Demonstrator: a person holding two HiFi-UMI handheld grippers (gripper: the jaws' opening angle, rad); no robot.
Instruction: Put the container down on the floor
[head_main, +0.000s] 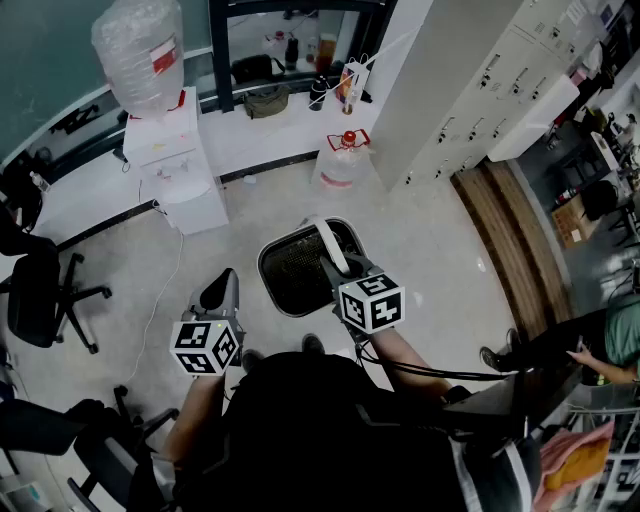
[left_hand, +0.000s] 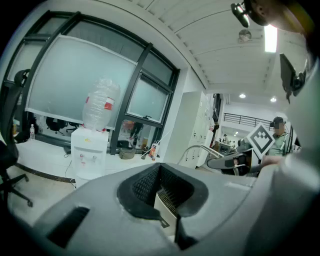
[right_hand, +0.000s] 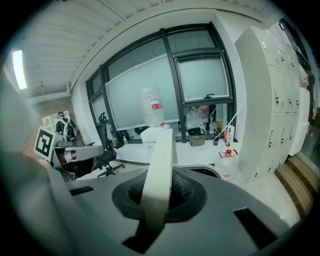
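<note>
The container (head_main: 292, 272), a dark oval bin with a mesh-lined inside, is hanging by its white handle (head_main: 330, 243) just ahead of the person's shoes, over the pale floor (head_main: 440, 250). No view is showing whether its base is touching the floor. The right gripper (head_main: 338, 266) is clenching that handle. In the right gripper view the white strap (right_hand: 159, 170) is running up from between the pinched jaws, and the bin's rim (right_hand: 212, 170) is showing just beyond. The right forearm (head_main: 400, 355) is reaching forward from the torso, with the gripper tipping downward toward the bin.

The left gripper (head_main: 222, 290) is hovering to the left of the container, apart from it and closer to level. Its jaws are sitting together with nothing between them. The left forearm (head_main: 195, 410) is angling forward beside the body.

Farther out, a water dispenser (head_main: 178, 165) carrying a clear bottle (head_main: 140, 40) is standing against the wall. A jug with a red cap (head_main: 345, 160) is standing near white lockers (head_main: 500, 80), and an office chair (head_main: 45, 295) is sitting at the left.
</note>
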